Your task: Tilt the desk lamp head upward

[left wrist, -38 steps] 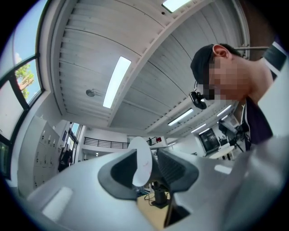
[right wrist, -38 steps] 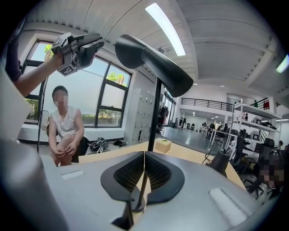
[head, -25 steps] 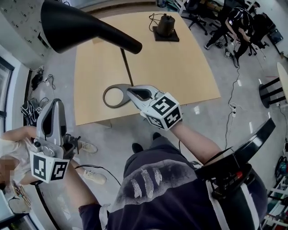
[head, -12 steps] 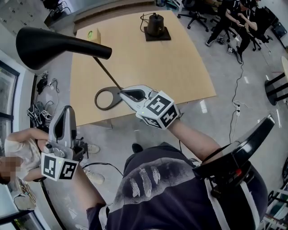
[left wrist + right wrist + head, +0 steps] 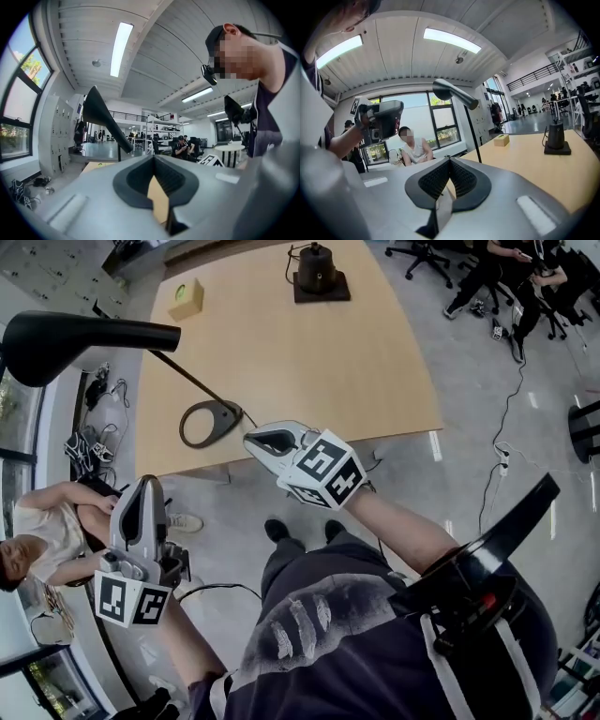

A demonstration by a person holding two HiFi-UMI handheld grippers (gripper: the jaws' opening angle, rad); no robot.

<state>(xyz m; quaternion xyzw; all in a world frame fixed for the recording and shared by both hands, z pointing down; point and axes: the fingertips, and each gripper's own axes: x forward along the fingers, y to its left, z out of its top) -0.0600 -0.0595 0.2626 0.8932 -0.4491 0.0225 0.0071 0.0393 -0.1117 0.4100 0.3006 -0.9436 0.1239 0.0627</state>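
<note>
Wooden table (image 5: 309, 362), desk lamp (image 5: 84, 338), small box (image 5: 187, 299)

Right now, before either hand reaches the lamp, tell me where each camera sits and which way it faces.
Head view: on the person's head, looking steeply down at table and lamp; shows torso, left tongs, right tongs.
Left gripper view: on the left tongs, facing the lamp over their shut tips; the person's torso at right.
Right gripper view: on the right tongs, facing across the table toward the windows; left tongs at left.
Shared: all three views catch the lamp's black head.
</note>
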